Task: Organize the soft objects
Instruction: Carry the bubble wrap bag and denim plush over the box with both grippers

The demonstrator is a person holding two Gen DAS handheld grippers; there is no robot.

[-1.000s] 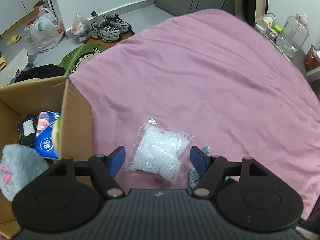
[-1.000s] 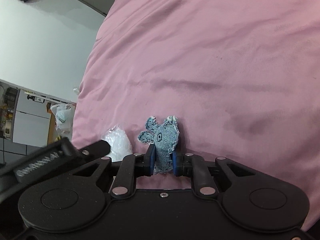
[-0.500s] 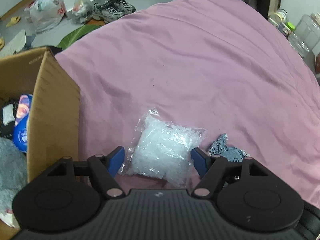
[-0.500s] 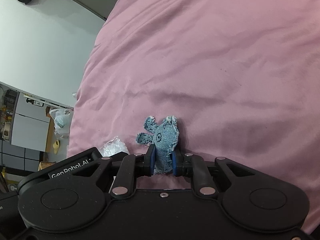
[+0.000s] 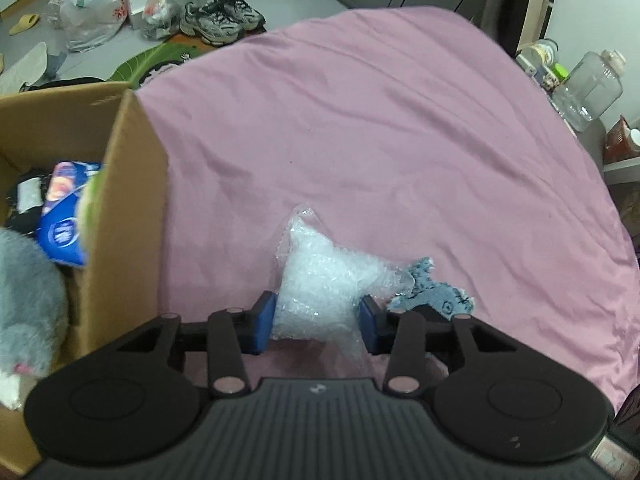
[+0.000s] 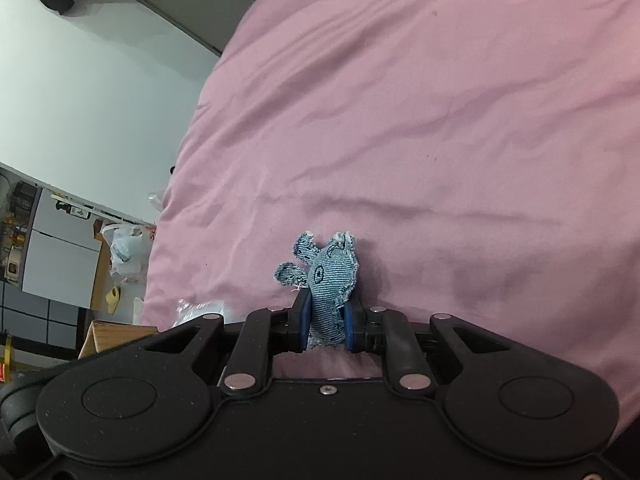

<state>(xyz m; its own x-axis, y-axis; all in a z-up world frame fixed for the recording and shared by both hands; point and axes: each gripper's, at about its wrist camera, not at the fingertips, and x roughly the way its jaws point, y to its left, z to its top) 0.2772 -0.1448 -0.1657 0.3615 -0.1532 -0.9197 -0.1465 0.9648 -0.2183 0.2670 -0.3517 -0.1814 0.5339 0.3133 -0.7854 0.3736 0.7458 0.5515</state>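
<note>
The left hand-held gripper (image 5: 316, 322) is closing its jaws on a clear plastic bag of white filling (image 5: 320, 286), whose lower part sits between the two blue pads (image 5: 262, 322); both pads appear to be against the bag's sides, and the bag bulges above them while its loose top corner sticks up. The bag lies on the pink bedspread (image 5: 380, 140), near the lower edge of the bed. Just to its right lies a small blue denim toy (image 5: 436, 294), touching the bag's crinkled edge. The right hand-held gripper (image 6: 327, 326) is fully clamped on this same denim toy (image 6: 326, 280), gripping its lower body so that the head and frayed ears stand up above the pads, with the bedspread (image 6: 440, 120) spreading out behind it. To the left of the bag, an open cardboard box (image 5: 132, 216) stands against the side of the bed; it holds a grey plush toy (image 5: 28, 292), a blue packet (image 5: 62, 216) and some dark items too blurred to make out. Farther off, on the floor beyond the bed, are a pair of sneakers (image 5: 222, 18) and several plastic bags (image 5: 90, 6), and a large clear jug (image 5: 588, 88) stands at the bed's far right.
</note>
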